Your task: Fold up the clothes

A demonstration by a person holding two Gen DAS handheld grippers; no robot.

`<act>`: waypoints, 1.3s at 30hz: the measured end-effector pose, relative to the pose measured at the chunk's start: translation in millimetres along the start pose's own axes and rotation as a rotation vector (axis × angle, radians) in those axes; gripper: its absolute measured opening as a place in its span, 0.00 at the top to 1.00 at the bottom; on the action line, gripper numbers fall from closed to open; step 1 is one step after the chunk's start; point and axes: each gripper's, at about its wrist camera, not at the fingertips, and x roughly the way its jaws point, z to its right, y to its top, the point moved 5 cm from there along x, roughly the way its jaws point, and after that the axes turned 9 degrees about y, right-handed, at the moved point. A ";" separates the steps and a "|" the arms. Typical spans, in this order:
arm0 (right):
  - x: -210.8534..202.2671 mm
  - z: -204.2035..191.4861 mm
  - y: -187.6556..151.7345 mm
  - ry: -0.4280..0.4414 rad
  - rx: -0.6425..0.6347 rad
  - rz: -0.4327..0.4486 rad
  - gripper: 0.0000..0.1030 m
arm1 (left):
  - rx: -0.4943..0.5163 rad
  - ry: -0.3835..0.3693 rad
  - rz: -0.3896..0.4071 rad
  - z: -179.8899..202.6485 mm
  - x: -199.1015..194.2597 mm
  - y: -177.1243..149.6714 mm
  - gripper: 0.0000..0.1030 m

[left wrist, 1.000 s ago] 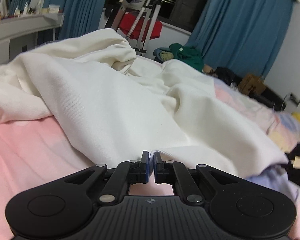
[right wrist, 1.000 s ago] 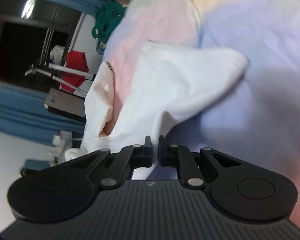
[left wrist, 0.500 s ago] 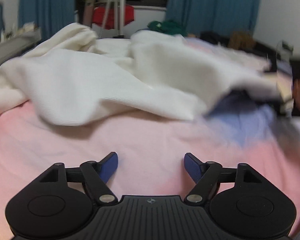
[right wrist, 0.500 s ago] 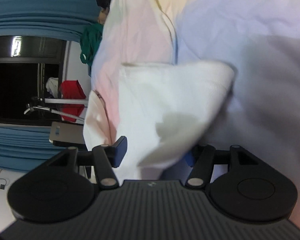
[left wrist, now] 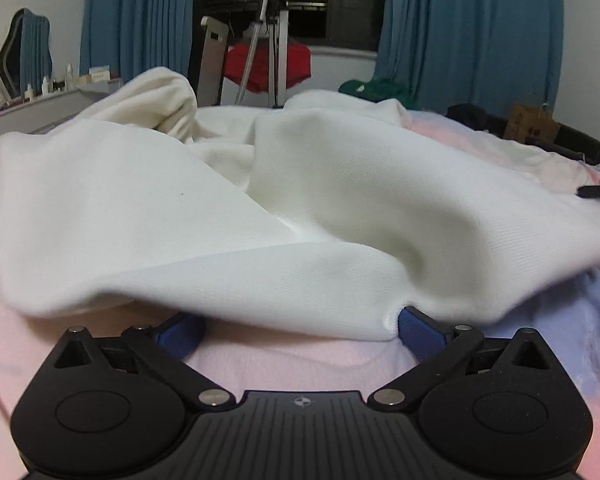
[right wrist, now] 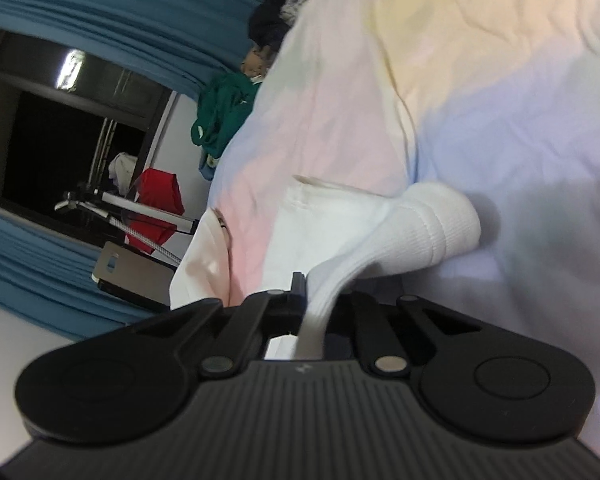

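A white sweater (left wrist: 340, 200) lies rumpled on the pastel bed sheet (left wrist: 280, 364). My left gripper (left wrist: 300, 324) sits low at its near hem with the jaws opening wide. The hem drapes over and between the blue pads (left wrist: 420, 332), which do not press on it. In the right wrist view, my right gripper (right wrist: 312, 292) is shut on the sweater's sleeve just behind the ribbed cuff (right wrist: 432, 228). The cuff sticks out ahead over the sheet (right wrist: 500, 100).
Beyond the bed stand a rack with a red cloth (left wrist: 268, 64), a green clothes pile (left wrist: 376, 90) and blue curtains (left wrist: 460, 32). A cluttered shelf (left wrist: 40, 104) runs along the left and a cardboard box (left wrist: 532, 124) sits far right.
My left gripper let go of the fabric, opened wide and moved in low at the sweater's hem. My right gripper opened, then shut on the sleeve by the cuff.
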 end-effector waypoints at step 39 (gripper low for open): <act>3.4 5.2 7.8 -0.049 0.002 -0.058 0.95 | 0.046 0.030 0.013 6.2 0.4 -1.1 0.00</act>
